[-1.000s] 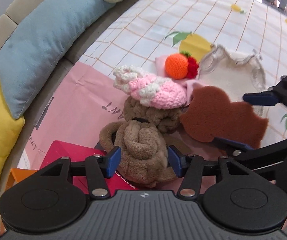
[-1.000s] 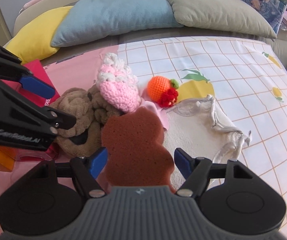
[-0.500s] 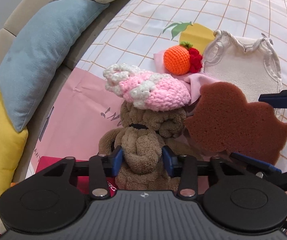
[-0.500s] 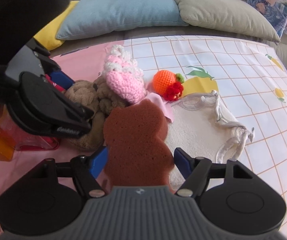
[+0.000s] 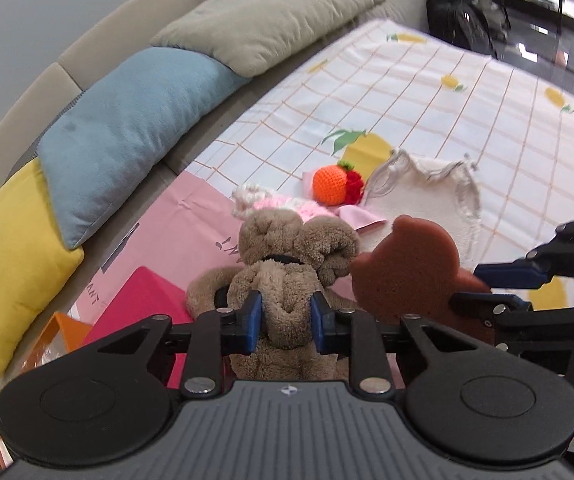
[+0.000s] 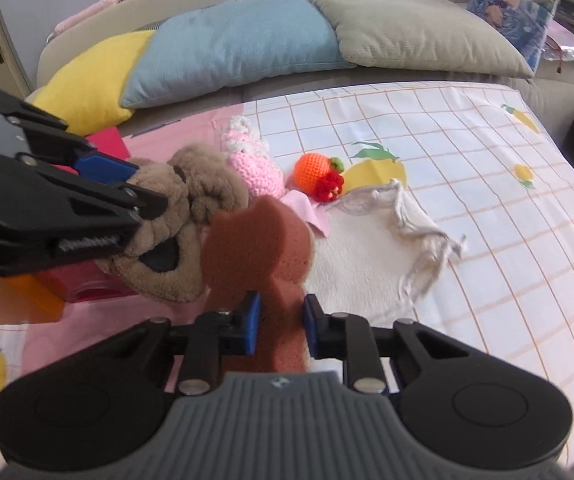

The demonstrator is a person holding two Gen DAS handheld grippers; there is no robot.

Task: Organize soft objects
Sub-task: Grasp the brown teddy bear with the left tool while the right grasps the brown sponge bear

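My left gripper (image 5: 285, 322) is closing on a brown plush toy (image 5: 287, 264), its blue pads squeezing the toy's body, which is lifted off the bed. My right gripper (image 6: 281, 324) is closing on a brown bear-shaped sponge (image 6: 259, 240), the pads pinching its lower part and holding it up. The sponge (image 5: 411, 276) hangs beside the plush toy (image 6: 183, 208). Behind them on the bed lie a pink and white crocheted piece (image 6: 253, 164), an orange crocheted fruit (image 6: 313, 172) with a red flower, and a cream garment (image 6: 371, 248).
A pink cloth (image 5: 175, 240) and a checked sheet (image 5: 467, 120) cover the bed. A red box (image 5: 135, 304) and an orange box (image 5: 63, 336) sit at the left. Yellow (image 6: 87, 80), blue (image 6: 231, 44) and grey (image 6: 415, 32) pillows line the back.
Both grippers closed, the left on the plush toy and the right on the sponge, and both lifted their loads. The crocheted piece no longer rests on the plush toy.
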